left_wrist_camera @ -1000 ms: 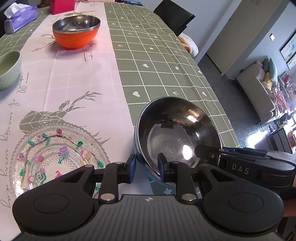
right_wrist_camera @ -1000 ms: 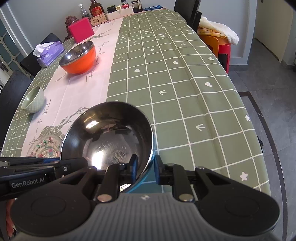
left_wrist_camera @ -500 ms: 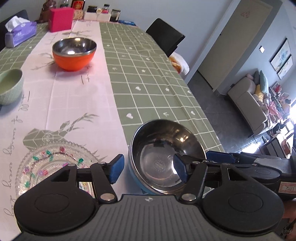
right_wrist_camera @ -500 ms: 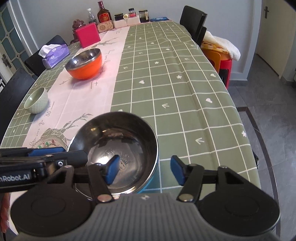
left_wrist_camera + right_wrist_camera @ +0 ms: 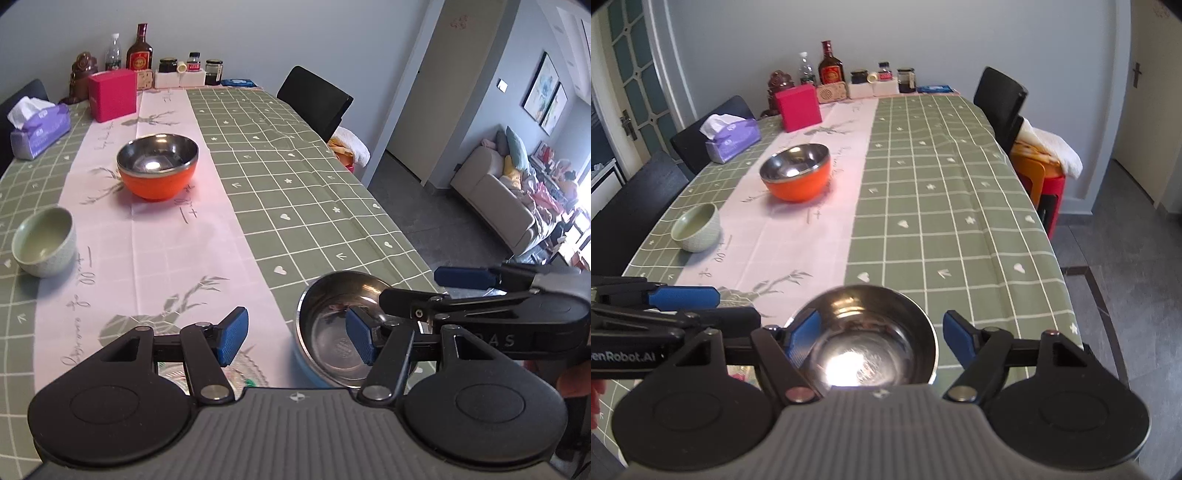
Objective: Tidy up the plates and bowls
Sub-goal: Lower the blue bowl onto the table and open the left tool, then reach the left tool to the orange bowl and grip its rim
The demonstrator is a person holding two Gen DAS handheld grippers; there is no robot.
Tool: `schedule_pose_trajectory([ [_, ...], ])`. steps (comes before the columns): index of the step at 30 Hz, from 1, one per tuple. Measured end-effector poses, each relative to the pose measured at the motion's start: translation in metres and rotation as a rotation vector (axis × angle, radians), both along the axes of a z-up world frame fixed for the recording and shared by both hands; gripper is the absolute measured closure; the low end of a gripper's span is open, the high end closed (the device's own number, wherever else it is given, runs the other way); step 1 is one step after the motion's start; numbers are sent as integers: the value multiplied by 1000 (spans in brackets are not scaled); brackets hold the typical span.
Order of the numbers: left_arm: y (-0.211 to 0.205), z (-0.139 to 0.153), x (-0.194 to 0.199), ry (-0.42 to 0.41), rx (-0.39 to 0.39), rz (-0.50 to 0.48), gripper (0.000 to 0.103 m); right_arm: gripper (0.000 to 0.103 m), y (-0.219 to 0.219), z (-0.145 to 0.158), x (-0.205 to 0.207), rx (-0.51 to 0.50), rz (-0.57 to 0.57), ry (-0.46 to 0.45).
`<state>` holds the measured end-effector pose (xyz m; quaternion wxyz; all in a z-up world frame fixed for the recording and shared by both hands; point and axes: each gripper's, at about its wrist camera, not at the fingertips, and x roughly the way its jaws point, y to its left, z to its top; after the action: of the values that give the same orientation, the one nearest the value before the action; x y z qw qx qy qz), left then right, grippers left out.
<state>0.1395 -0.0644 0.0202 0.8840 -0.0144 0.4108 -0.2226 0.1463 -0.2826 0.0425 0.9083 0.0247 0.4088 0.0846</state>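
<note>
A long dining table under a green grid cloth with a pale pink runner fills the room, with bottles and jars lined up at its far end against the wall.

A second ago both my grippers pinched the rim of the steel bowl with the blue outside, one on each side. Now neither does. My left gripper stands well apart, its fingers clear of the rim with nothing between the pads, and the bowl sits on the green cloth near the table's near edge, just beside the runner. My right gripper is opening at this moment; from its view the bowl lies below and between the spread fingers, but the pads press on nothing. Both views now take in more of the table than before, so I read both hands as having lifted away.

I judge this bowl as placed and let go. The patterned glass plate is nearly hidden behind my left gripper's body, just beside the bowl. Farther up the runner the orange bowl with a steel lining stands alone, and the small green bowl sits near the left edge, well apart from the others. Those two look like what remains to gather, the orange bowl probably the better match for stacking.
</note>
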Motion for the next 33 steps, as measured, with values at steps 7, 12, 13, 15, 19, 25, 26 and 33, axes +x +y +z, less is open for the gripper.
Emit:
schedule_pose_trajectory([
  [7,32,12,10,-45,46,15,32,26,28,11,17,22,55,19],
  [12,65,18,28,-47,41,45,31,25,49,12,37,29,76,29],
  [13,71,17,33,-38,36,49,31,25,53,11,42,39,78,39],
  [15,85,14,45,-14,34,79,31,24,60,9,51,61,84,60],
  [19,108,9,66,-4,40,130,31,24,82,6,69,66,110,76],
  [25,135,12,94,-26,17,186,31,22,108,0,104,84,143,98],
  [26,138,12,99,-27,7,195,31,22,110,-1,110,90,142,101],
  [33,150,9,134,-18,-31,243,31,22,129,-8,154,108,142,111],
])
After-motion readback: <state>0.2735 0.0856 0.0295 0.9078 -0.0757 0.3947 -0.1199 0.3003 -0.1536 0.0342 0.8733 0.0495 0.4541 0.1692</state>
